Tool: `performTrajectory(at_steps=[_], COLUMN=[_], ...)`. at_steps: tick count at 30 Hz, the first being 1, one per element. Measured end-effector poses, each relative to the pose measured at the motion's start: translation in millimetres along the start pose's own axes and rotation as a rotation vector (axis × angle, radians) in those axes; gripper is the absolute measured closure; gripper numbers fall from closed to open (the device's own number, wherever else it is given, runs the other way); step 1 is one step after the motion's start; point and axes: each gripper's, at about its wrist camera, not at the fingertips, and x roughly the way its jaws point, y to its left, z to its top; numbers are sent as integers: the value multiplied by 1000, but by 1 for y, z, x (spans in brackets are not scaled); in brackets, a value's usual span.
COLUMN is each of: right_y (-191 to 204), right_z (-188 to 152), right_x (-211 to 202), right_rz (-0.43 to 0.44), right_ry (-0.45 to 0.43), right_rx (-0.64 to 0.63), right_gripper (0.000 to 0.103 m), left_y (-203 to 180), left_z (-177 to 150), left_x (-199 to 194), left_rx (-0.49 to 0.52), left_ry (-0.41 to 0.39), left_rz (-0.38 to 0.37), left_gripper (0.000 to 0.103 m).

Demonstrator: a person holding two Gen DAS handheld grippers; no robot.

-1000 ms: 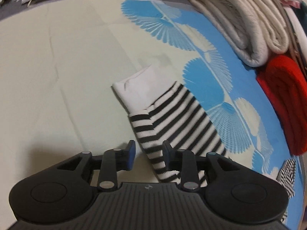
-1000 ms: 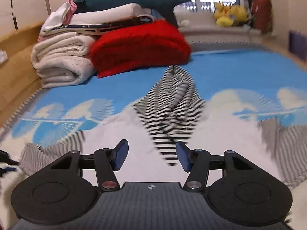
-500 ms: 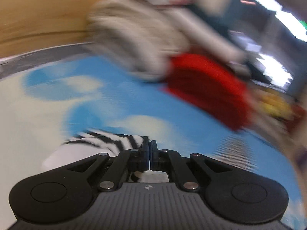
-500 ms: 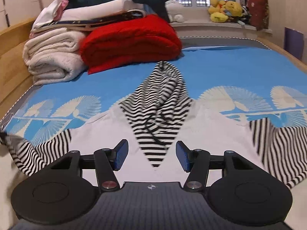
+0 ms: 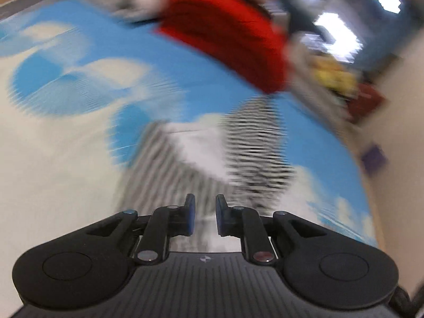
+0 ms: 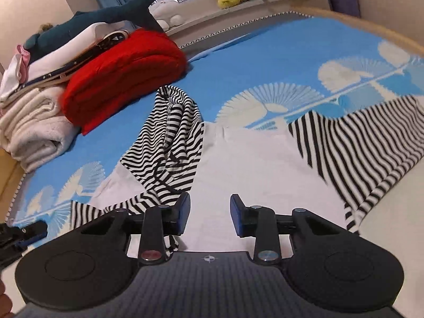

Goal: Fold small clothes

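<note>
Left gripper: jaws apart by a narrow gap, nothing clamped between them; view badly smeared, so contact with cloth underneath cannot be told. Ahead of the jaws, the striped hoodie, white body panel straight ahead, a grey-striped sleeve ahead-left, the striped hood ahead-right. Far ahead and above, a red folded blanket on the blue patterned bedspread.

Right gripper: jaws wider apart, empty, hovering over the white body of the garment. Hood ahead and slightly left of the jaws, flopped down over the chest. Left sleeve just beside the left finger, folded in toward the body; right sleeve well to the right, spread out flat.

Step judged: sleeves being folded inward, one side seemingly done, the other not yet. Early to middle of the fold.

Next move calls for: right jaws to shift rightward to the far sleeve's cuff, pinch one layer only, carry it across the body. Hood bunching likely to need flattening before any lengthwise fold.
</note>
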Motion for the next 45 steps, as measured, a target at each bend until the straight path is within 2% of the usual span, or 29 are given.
performTrajectory(at_steps=[3, 5, 7, 10, 15, 17, 18, 19, 23, 29, 30, 31, 33, 34, 36, 39, 40, 42, 44, 45], right_y=[3, 9, 20, 45, 87, 102, 112, 119, 141, 150, 153, 153, 152, 149, 141, 111, 95, 62, 28, 7], right_z=[-4, -7, -10, -19, -34, -45, -52, -60, -91, -111, -114, -114, -108, -100, -80, -36, -21, -1, 10, 14], right_x=[8, 17, 29, 46, 71, 80, 86, 90, 107, 124, 123, 122, 120, 118, 106, 79, 70, 61, 61, 64], right_rz=[19, 30, 63, 102, 178, 208, 216, 216, 152, 108, 103, 101, 100, 113, 140, 181, 167, 121, 61, 19], right_ry=[13, 39, 78, 124, 179, 210, 230, 242, 247, 261, 250, 246, 244, 245, 199, 62, -1, -66, -67, -40], right_rx=[-13, -29, -58, -149, -306, -391, -449, -502, -712, -872, -911, -925, -898, -868, -764, -511, -403, -235, -79, 2], right_gripper=[68, 68, 68, 68, 68, 65, 56, 50, 49, 50, 52, 64, 87, 90, 94, 95, 95, 97, 103, 103], left_y=[24, 31, 40, 45, 43, 43, 42, 42, 43, 46, 47, 48, 49, 48, 46, 40, 39, 35, 32, 31], left_z=[4, 10, 14, 17, 20, 22, 23, 23, 26, 30, 31, 31, 32, 32, 31, 28, 27, 24, 22, 21], left_x=[6, 18, 29, 46, 65, 70, 73, 75, 80, 81, 80, 80, 79, 79, 78, 78, 78, 79, 80, 81], left_rx=[-34, -48, -92, -113, -115, -121, -122, -122, -134, -128, -126, -125, -125, -122, -116, -102, -97, -84, -71, -67], left_ry=[-16, 37, 68, 133, 159, 169, 176, 183, 198, 203, 202, 202, 200, 199, 198, 201, 201, 201, 202, 203], left_rz=[37, 104, 84, 114, 153, 149, 143, 138, 134, 133, 137, 140, 144, 143, 137, 133, 133, 134, 142, 144], left_gripper=[87, 87, 87, 87, 87, 87, 87, 87, 87, 87, 87, 87, 87, 87, 87, 87, 87, 87, 87, 87])
